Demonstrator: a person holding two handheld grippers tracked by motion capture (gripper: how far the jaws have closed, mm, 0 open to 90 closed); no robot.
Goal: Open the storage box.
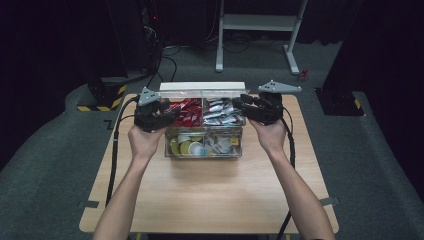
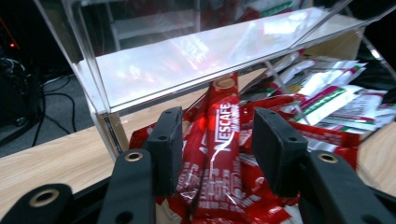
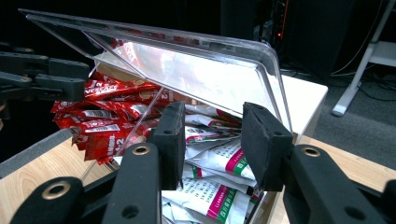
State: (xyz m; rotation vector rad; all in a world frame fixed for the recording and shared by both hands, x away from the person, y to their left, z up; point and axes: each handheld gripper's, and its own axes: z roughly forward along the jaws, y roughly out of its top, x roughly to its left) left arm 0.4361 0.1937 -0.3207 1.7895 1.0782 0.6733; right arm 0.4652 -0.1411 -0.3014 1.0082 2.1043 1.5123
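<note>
While the clear box [image 1: 203, 142] stands mid-bench [image 1: 210, 200], lid [image 1: 202, 86] raised, left tongs [image 2: 217, 140] spread over red sachets [image 2: 224, 154]; right tongs [image 3: 212, 140] spread over white sachets [image 3: 210, 186].

Clear, glossy plastic box [image 1: 203, 148] mid-frame, lid [image 3: 205, 70] throwing reflections. Red sachets [image 2: 223, 154] shine like foil; white sachets [image 3: 219, 179] glossy too. Left tool [image 2: 218, 149] pads look matt black and finely rough. Surface [image 1: 210, 192] is pale, smooth wood grain; grey floor [image 1: 45, 165] looks matt, like carpet.
</note>
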